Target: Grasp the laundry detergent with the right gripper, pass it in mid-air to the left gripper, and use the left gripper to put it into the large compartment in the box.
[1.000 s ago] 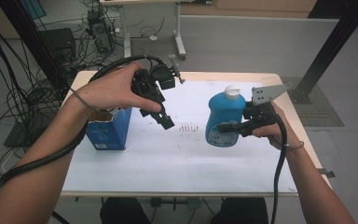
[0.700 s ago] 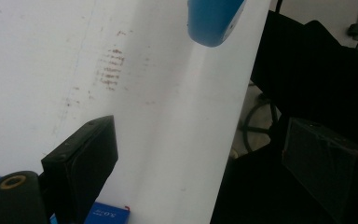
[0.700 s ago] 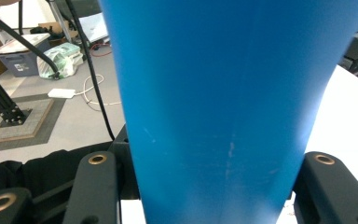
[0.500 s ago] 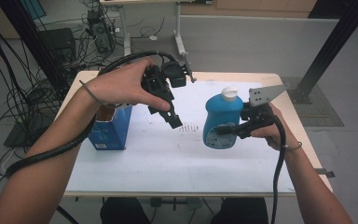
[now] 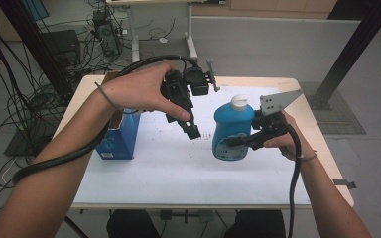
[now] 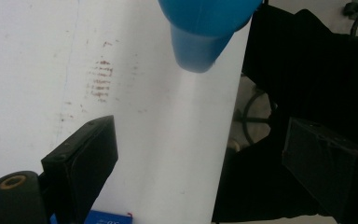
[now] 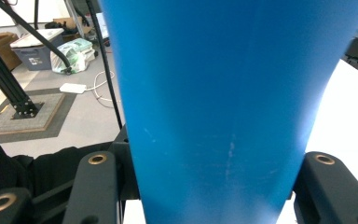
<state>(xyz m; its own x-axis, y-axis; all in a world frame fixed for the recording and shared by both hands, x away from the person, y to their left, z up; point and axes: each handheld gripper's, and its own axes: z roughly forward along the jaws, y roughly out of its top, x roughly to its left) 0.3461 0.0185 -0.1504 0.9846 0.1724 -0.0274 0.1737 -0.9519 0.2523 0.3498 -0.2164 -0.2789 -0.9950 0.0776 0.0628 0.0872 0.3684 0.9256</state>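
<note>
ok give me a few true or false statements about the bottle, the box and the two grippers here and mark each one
1. The right gripper has its jaws closed on the blue bottle. True.
2. The bottle has a red cap. False: the cap is white.
3. The left gripper holds the blue box. False: its jaws stand open with nothing between them, up in the air above the table.
4. The blue box stands on the table at the person's left, apart from the bottle. True.
5. The bottle lies flat on its side. False: it is upright.
</note>
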